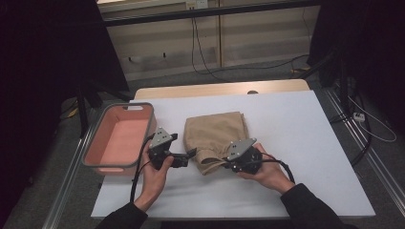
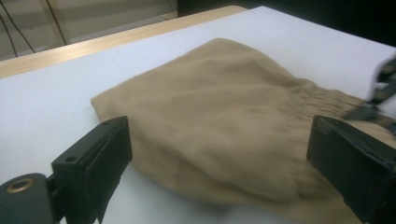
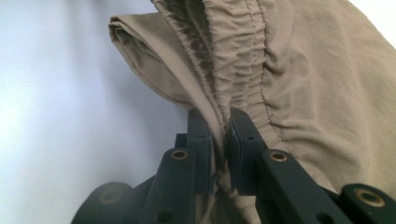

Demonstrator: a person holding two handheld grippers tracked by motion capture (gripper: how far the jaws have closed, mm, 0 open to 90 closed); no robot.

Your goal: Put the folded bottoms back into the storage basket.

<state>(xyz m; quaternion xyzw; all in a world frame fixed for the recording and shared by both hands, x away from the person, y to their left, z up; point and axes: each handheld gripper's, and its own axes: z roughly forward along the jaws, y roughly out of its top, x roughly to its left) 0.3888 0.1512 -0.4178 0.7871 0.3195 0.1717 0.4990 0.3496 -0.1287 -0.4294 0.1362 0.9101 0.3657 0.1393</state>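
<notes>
Right tongs on tan garment waistband

My two grippers are black with brass-coloured rivets and grey top plates. The folded cloth I work on is plain tan, unpatterned. The desk is white with a pale wood strip along its far edge; the bin at the left edge is salmon pink, grey-rimmed
</notes>
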